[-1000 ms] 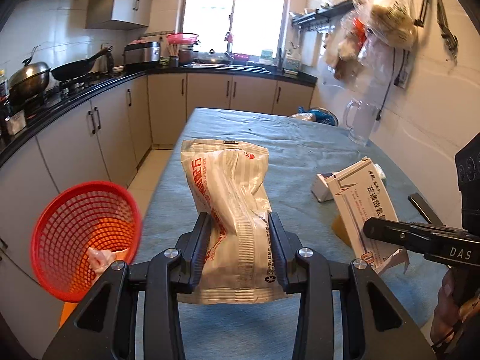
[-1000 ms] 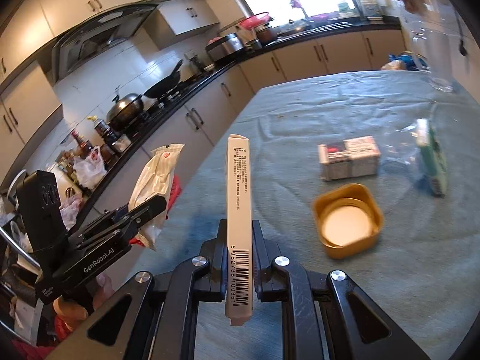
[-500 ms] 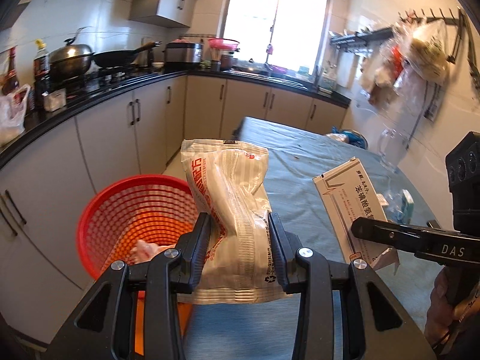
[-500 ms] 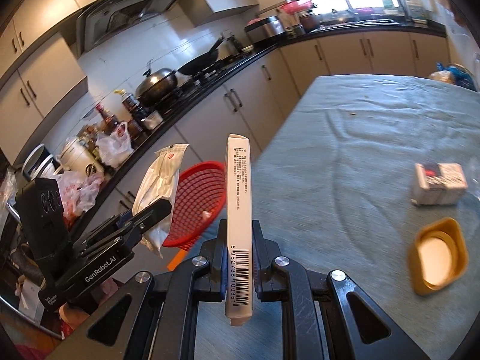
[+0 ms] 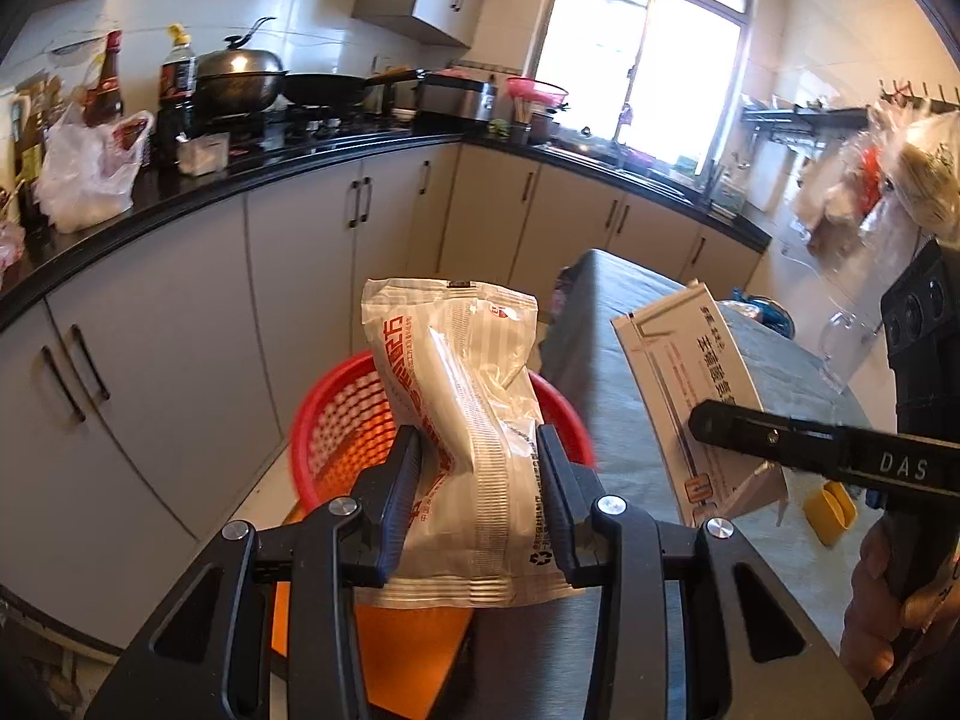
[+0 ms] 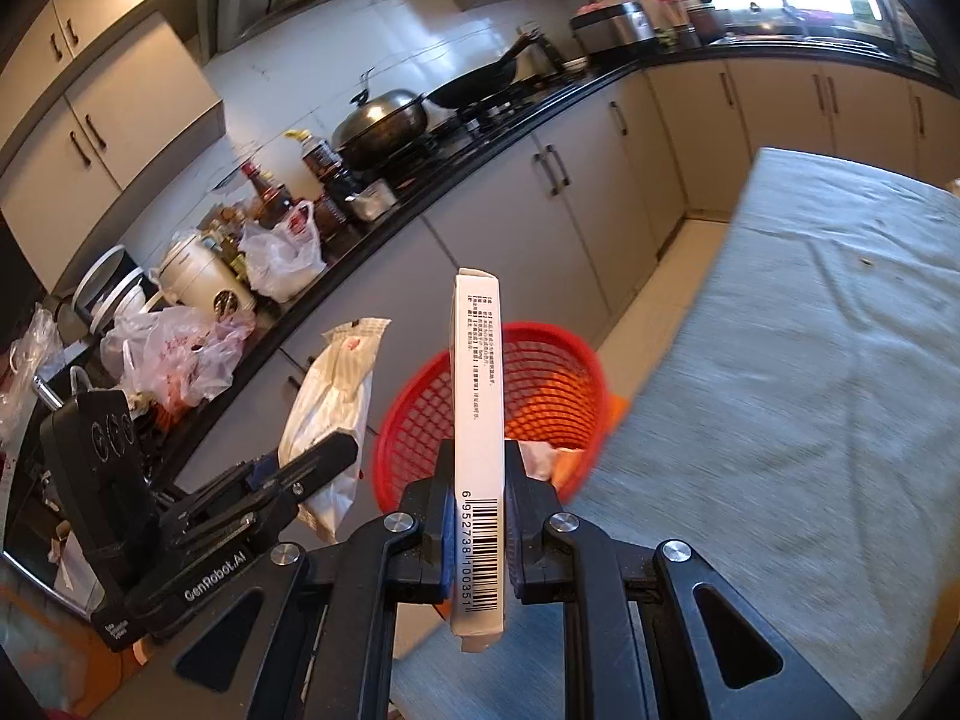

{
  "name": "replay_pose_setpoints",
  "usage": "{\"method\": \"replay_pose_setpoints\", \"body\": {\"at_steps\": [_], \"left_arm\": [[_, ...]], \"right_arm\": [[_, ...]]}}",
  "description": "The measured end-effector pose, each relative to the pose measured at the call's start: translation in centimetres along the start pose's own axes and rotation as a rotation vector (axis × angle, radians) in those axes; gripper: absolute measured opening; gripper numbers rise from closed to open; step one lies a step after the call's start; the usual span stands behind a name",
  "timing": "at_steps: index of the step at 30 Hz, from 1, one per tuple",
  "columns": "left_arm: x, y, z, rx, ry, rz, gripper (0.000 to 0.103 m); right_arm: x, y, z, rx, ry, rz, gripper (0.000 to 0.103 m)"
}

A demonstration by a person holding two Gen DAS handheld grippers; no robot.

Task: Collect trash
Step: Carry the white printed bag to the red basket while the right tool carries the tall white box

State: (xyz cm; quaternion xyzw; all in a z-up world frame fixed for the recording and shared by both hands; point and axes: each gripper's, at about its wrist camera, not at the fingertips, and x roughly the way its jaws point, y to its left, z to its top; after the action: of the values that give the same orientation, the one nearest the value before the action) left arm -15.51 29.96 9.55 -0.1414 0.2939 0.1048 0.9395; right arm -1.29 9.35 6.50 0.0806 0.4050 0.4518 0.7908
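Two grippers clenched — left gripper [image 5: 477, 492] on wrapper [image 5: 462, 420], right gripper [image 6: 477, 516] on box [image 6: 478, 420] — grey-clothed table [image 6: 810, 390], kitchen.

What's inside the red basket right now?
In the right wrist view the red basket holds a crumpled whitish scrap near its bottom. The flat box in the right gripper covers part of the inside; the rest is unseen.

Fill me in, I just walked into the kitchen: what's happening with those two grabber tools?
A person is collecting trash with a gripper in each hand. The left gripper is clamped on a white snack bag, and the right gripper pinches a flat white carton edge-on. Both are held toward the red mesh basket beside the cloth-covered table. Nothing has been dropped yet.
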Motion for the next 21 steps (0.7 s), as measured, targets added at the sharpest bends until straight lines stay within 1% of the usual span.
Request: {"method": "replay_pose_setpoints", "body": {"at_steps": [4, 7, 11, 17, 21], "left_arm": [[-0.2, 1.0, 0.0, -0.018, 0.004, 0.010, 0.037], [-0.2, 1.4, 0.0, -0.030, -0.003, 0.013, 0.037], [0.6, 1.7, -0.1, -0.054, -0.003, -0.004, 0.037], [1.6, 1.5, 0.3, -0.057, -0.001, -0.029, 0.037], [1.9, 1.6, 0.7, -0.068, -0.008, -0.039, 0.037]], "right_arm": [[1.7, 0.9, 0.9, -0.012, 0.013, 0.022, 0.014], [2.5, 1.3, 1.1, -0.021, 0.025, 0.018, 0.014], [3.0, 0.6, 1.1, -0.010, 0.039, -0.002, 0.014], [3.6, -0.1, 1.6, 0.016, 0.040, -0.028, 0.014], [4.1, -0.2, 1.9, 0.024, 0.043, -0.030, 0.014]]}}
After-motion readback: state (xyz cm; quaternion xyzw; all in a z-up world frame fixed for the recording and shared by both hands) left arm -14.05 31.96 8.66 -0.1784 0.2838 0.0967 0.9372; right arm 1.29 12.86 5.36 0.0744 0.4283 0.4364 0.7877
